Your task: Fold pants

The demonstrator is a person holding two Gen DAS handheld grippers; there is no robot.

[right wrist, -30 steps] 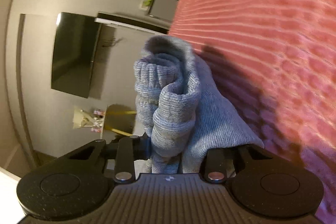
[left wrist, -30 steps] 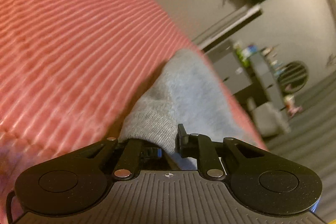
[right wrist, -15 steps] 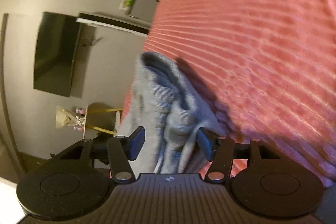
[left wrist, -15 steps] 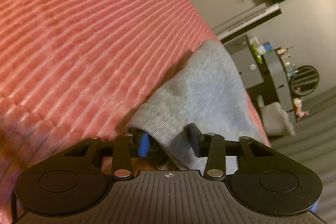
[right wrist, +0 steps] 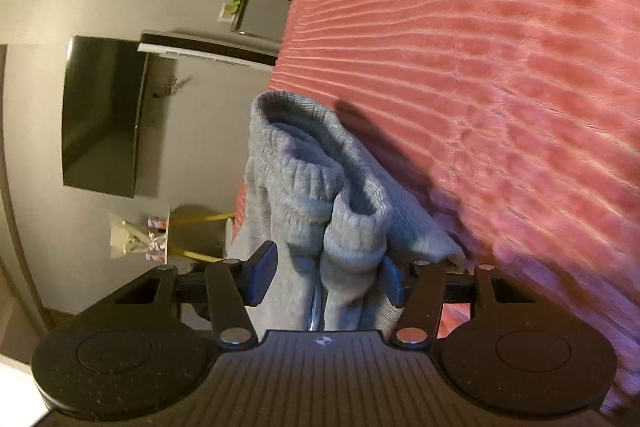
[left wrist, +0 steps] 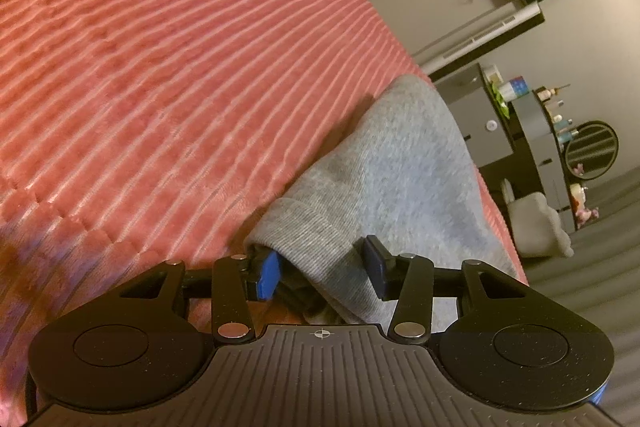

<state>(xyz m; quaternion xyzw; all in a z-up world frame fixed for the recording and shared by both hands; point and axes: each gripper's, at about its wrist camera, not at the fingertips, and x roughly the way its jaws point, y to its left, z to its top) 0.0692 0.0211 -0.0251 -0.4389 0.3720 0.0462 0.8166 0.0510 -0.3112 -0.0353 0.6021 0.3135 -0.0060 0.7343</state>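
The grey knit pants (left wrist: 396, 179) lie on the red ribbed bedspread (left wrist: 168, 59), near its edge. In the left wrist view my left gripper (left wrist: 322, 269) is open, its blue-padded fingers standing either side of a ribbed hem without pinching it. In the right wrist view the pants (right wrist: 320, 187) show bunched ribbed cuffs or waistband standing up in folds. My right gripper (right wrist: 326, 277) is open too, with the bunched fabric between its fingers but loose.
The bedspread (right wrist: 500, 67) fills most of both views. Beyond the bed edge are a wall-mounted black TV (right wrist: 102, 115), a grey dresser with bottles (left wrist: 532, 131), a round mirror (left wrist: 592, 149) and a small yellow-legged table (right wrist: 192, 231).
Both grippers were shut on the pants a second ago and have opened, letting the fabric go. The raised bunch at the right gripper has dropped onto the bed.
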